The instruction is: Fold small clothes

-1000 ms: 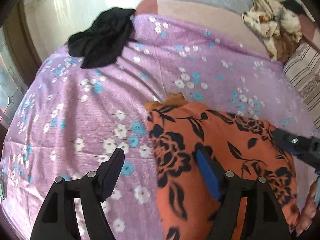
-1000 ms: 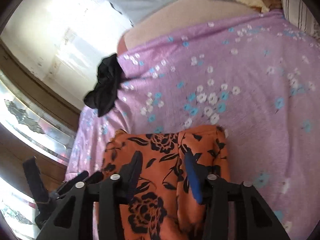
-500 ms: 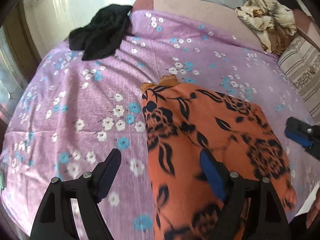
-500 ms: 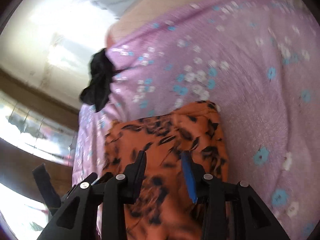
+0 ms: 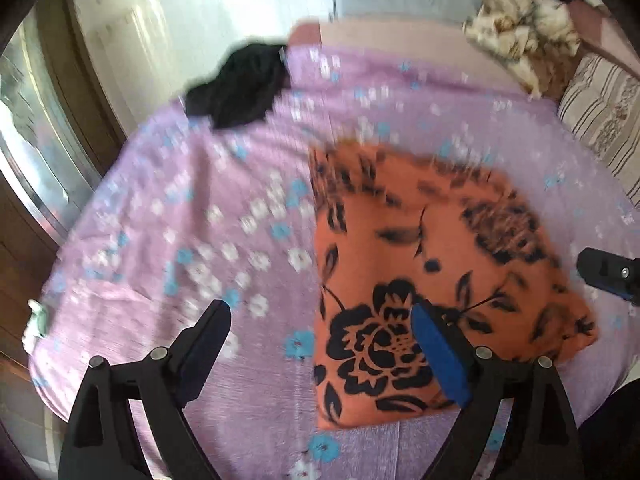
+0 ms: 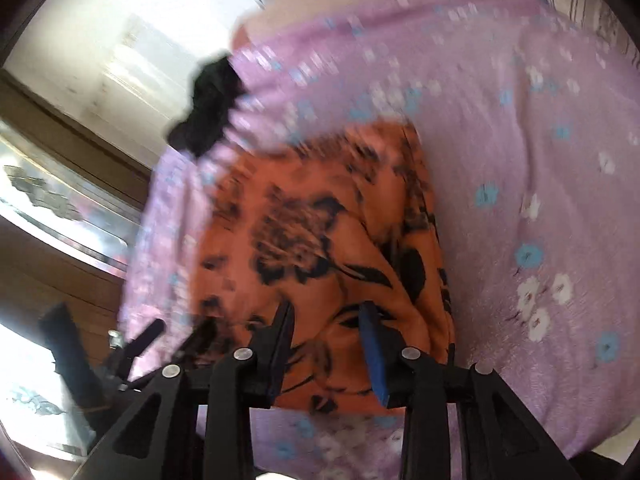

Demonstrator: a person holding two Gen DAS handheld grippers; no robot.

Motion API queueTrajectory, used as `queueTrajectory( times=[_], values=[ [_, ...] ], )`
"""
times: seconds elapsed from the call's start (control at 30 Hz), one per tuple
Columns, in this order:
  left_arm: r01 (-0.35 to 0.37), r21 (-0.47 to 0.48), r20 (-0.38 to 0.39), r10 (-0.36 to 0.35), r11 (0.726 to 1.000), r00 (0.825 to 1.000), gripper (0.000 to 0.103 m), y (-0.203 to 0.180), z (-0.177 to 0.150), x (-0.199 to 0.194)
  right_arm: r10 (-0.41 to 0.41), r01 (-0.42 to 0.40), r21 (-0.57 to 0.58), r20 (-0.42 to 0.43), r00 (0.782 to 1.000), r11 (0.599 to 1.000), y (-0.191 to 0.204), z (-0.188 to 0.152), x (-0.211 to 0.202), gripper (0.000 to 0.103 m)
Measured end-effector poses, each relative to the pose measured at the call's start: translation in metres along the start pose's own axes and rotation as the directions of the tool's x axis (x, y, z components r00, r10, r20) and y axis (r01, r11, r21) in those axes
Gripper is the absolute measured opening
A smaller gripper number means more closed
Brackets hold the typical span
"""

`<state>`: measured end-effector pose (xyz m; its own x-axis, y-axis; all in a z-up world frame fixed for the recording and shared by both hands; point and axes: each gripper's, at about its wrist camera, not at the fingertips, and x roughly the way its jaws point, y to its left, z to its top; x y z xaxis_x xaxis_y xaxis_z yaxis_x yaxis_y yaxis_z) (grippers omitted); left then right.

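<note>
Both tools have drawn back off the orange floral garment [image 5: 420, 248]; left tool [image 5: 320, 336] has just been widening, right tool [image 6: 326, 320] narrowing, both empty.

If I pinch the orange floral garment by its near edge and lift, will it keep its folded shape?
Probably not. The orange floral garment lies limp and flat on the purple bedsheet, so it looks thin and floppy; layers would likely sag open. It seems light, and may slide if pushed.
</note>
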<state>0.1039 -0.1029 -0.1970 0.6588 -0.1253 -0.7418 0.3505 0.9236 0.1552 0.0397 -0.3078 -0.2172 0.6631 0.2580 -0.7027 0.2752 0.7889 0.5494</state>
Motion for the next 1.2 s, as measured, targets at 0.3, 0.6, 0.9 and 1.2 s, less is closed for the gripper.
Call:
queueTrajectory(
  times=[0.3,0.6,0.9,1.2],
  values=[
    [-0.091,-0.052,0.259,0.101,0.995,0.961,0.094,-0.002,0.034,-0.124,0.002,0.019,-0.077,0.269,0.963,0.997,0.02,-0.005,-0.117,0.039],
    [-0.11,-0.066,0.412,0.127,0.992,0.902,0.103,-0.005,0.041,-0.207,0.001,0.099,-0.194,0.458,0.889,0.976,0.062,-0.022,-0.193,0.058],
    [-0.143,-0.133,0.457,0.188,0.981,0.869,0.103,0.011,0.038,-0.242,-0.007,0.204,-0.284,0.569,0.822,0.937,0.101,-0.043,-0.222,0.064],
    [-0.156,-0.191,0.456,0.228,0.969,0.86,0.103,0.038,0.036,-0.254,-0.028,0.236,-0.308,0.553,0.832,0.922,0.113,-0.05,-0.211,0.067]
  ],
)
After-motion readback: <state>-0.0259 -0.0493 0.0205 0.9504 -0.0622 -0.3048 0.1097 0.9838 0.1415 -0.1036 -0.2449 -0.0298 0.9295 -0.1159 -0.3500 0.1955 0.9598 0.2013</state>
